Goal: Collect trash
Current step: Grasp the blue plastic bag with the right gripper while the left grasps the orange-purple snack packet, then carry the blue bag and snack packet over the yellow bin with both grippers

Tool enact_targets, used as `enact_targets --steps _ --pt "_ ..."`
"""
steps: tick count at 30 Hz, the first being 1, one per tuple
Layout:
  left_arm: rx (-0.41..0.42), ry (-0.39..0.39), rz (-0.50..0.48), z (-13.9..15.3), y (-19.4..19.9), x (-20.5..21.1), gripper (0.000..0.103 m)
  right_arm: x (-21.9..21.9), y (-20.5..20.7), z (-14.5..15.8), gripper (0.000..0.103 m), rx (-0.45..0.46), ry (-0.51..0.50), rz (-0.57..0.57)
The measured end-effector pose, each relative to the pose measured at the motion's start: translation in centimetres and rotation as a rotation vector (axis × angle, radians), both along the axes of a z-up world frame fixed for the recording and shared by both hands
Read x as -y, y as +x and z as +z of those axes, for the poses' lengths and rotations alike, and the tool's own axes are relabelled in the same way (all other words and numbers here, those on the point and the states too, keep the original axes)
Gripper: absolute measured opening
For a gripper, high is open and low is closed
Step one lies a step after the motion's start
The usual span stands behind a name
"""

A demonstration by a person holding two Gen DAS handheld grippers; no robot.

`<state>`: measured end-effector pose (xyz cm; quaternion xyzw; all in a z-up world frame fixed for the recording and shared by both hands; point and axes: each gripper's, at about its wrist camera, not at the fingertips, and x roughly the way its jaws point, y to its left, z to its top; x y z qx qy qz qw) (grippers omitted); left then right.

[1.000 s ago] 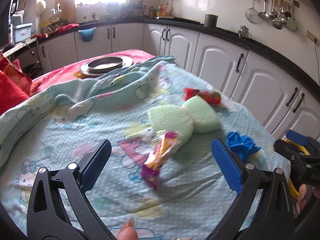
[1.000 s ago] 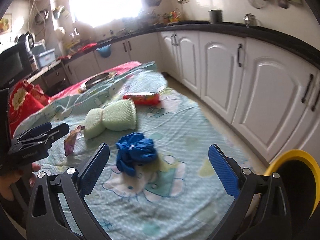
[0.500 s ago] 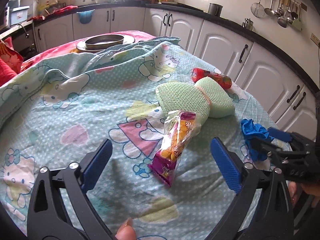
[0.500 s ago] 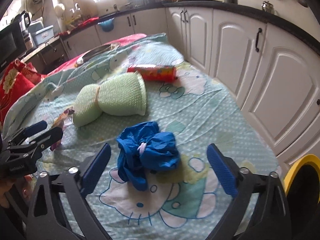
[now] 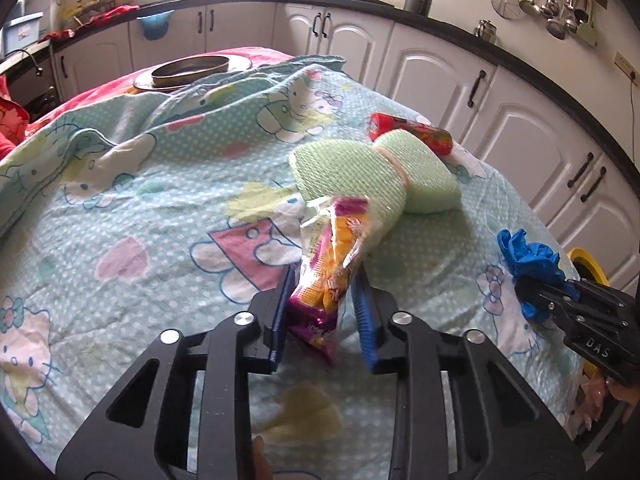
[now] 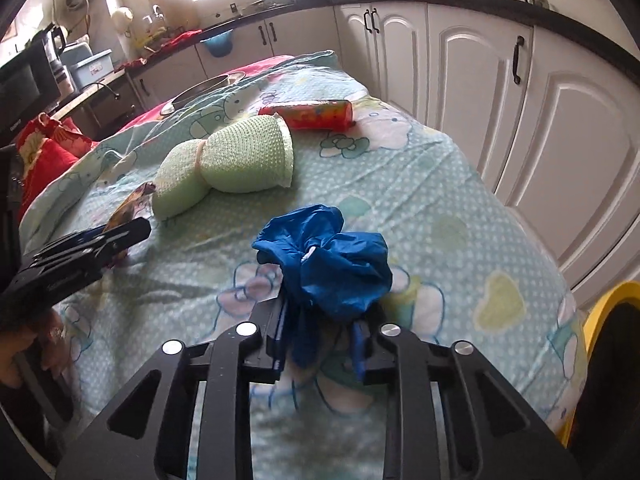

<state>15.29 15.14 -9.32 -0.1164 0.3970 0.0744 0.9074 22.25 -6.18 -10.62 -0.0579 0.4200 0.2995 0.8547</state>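
Closing on two pieces of trash at once, the left gripper (image 5: 322,312) pinches a snack wrapper (image 5: 332,268) just in front of the green sponge (image 5: 360,176), while the right gripper (image 6: 320,334) clamps a crumpled blue glove (image 6: 324,256) nearer the bed's edge than the sponge. This looks like the grasping step; next, both likely need lifting toward the yellow bin (image 6: 600,312).

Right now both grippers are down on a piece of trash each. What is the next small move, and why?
Probably finish the squeeze, then lift both straight up. The left gripper is closing around the snack wrapper and the right gripper around the crumpled blue glove; each piece already sits between the fingers. The yellow-rimmed bin waits at the bed's right edge, so lifting clear of the bedsheet comes first.
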Motion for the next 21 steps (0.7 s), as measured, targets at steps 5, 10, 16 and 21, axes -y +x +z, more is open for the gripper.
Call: enact_targets --steps 5,10,16,21 --pt "0.007 -0.038 -0.016 0.2 -0.7 0.5 0.014 1.7 -1.6 0.1 0.020 -0.005 0.016 0.004" --pt "0.018 -0.053 -0.045 0.8 -1.6 1.5 0.014 3.9 -3.0 0.5 0.020 0.002 0.022 -0.003" --pt "0.047 -0.056 -0.094 2.2 -1.9 3.7 0.014 6.5 -4.1 1.1 0.020 0.019 0.027 -0.026" --pt "0.076 -0.054 -0.142 3.5 -1.7 6.1 0.014 8.7 -4.3 1.8 0.020 0.028 0.036 -0.060"
